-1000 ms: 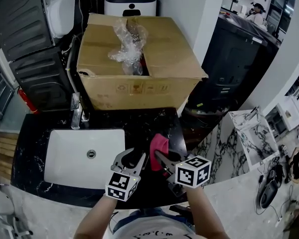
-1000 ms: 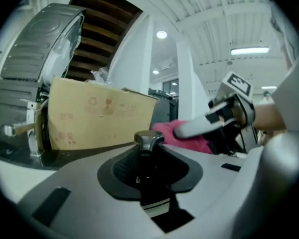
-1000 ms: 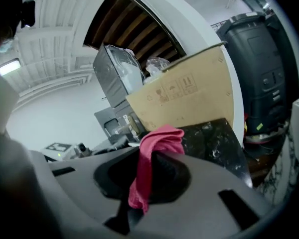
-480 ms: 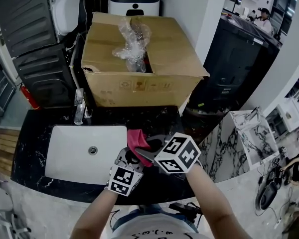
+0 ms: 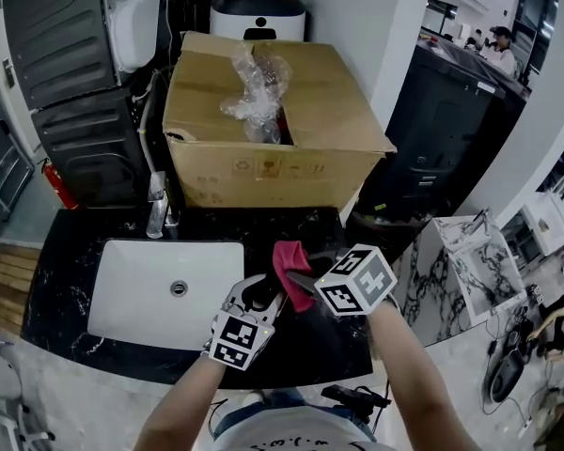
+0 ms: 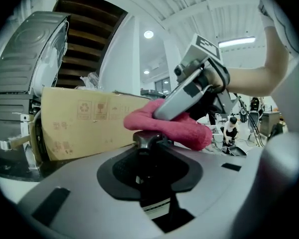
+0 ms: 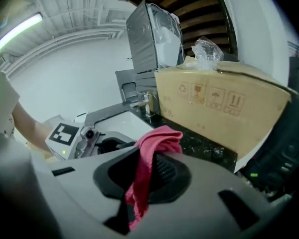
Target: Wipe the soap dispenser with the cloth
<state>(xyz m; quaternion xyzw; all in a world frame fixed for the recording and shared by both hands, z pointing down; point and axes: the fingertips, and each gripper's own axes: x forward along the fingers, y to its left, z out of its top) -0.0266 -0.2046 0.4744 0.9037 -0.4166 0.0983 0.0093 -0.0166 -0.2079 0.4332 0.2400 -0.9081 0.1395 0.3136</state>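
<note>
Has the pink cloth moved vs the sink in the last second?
Yes. The cloth, in the right gripper, swung left toward the sink, then partly back right.

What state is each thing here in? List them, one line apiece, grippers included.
left gripper: shut on the soap dispenser.
soap dispenser: gripped, pump top under the cloth.
right gripper: shut on the cloth.
cloth: bunched, resting on the dispenser's pump top.
cardboard box: flaps open, plastic wrap sticking out.
faucet: no water running.
</note>
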